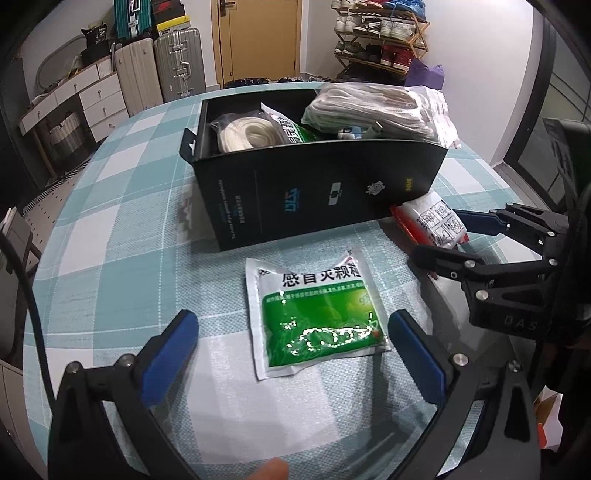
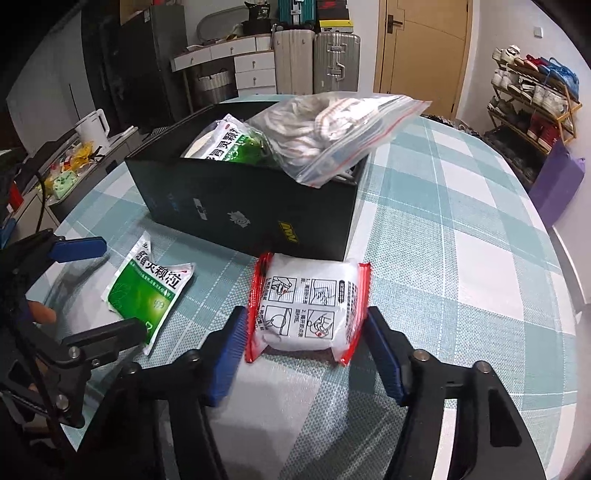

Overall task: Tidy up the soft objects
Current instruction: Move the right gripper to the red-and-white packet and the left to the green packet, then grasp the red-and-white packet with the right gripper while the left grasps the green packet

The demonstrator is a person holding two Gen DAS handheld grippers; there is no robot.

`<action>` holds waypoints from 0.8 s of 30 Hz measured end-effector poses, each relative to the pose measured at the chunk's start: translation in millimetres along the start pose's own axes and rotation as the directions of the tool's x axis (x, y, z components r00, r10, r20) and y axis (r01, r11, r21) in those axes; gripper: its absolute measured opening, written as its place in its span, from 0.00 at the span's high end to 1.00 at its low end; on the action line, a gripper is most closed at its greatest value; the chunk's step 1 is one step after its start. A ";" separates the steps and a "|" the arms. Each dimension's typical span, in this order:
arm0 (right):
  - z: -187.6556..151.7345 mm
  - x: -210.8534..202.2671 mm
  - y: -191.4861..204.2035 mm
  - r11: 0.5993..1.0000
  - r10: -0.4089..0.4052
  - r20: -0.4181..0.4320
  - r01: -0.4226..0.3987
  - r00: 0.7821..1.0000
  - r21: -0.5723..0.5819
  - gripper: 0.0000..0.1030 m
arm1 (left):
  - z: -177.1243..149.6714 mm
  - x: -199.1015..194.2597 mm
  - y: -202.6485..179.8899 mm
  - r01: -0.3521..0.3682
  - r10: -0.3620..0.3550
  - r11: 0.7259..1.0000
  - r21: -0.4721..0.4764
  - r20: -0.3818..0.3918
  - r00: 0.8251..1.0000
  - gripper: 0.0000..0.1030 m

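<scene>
A green and white sachet (image 1: 314, 317) lies flat on the checked tablecloth, between the open fingers of my left gripper (image 1: 291, 354); it also shows in the right wrist view (image 2: 147, 295). A white soft pack with red edges (image 2: 308, 310) lies in front of the black box (image 2: 251, 206), between the open fingers of my right gripper (image 2: 306, 354); it shows in the left wrist view (image 1: 436, 221) too. The black box (image 1: 317, 184) holds a white rope coil (image 1: 247, 134), another green sachet (image 1: 295, 133) and a clear zip bag of cloth (image 1: 380, 107).
The round table's checked cloth (image 2: 461, 229) extends right of the box. Beyond the table stand suitcases (image 1: 159, 70), white drawers (image 1: 92, 96), a door (image 1: 258, 37) and a shoe rack (image 1: 380, 33). A white kettle (image 2: 94, 127) stands on a side counter.
</scene>
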State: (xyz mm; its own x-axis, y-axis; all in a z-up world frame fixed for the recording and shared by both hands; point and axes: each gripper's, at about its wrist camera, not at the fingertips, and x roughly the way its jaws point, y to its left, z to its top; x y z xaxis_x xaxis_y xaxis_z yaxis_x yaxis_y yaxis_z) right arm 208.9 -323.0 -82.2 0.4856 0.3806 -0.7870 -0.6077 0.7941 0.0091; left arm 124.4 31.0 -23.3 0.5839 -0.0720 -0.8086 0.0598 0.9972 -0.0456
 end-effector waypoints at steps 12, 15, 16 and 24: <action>-13.9 -21.4 3.4 0.999 0.040 0.069 -0.039 0.997 -0.010 0.46 | 1.7 13.4 -12.1 -0.049 0.048 0.999 -0.008 -0.034 0.998 0.00; -16.0 -23.8 3.0 0.999 0.042 0.073 -0.042 0.996 -0.010 0.46 | 1.2 14.8 -10.0 -0.051 0.050 0.999 -0.017 -0.039 0.998 0.00; -16.1 -23.9 2.4 0.999 0.045 0.073 -0.044 0.996 -0.011 0.46 | 1.2 14.9 -9.1 -0.051 0.050 0.999 -0.017 -0.040 0.998 0.00; -18.8 -28.3 2.5 0.998 0.057 0.088 -0.056 0.995 -0.014 0.46 | 1.0 12.0 -11.2 -0.017 0.018 0.999 0.031 -0.028 0.999 0.13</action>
State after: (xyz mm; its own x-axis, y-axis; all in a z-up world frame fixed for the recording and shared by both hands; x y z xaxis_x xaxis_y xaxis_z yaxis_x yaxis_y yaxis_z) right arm 181.8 -340.7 -71.4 0.5032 0.4653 -0.7282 -0.6429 0.7647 0.0444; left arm 131.5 18.9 -31.9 0.5620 -0.0537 -0.8254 0.0752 0.9971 -0.0137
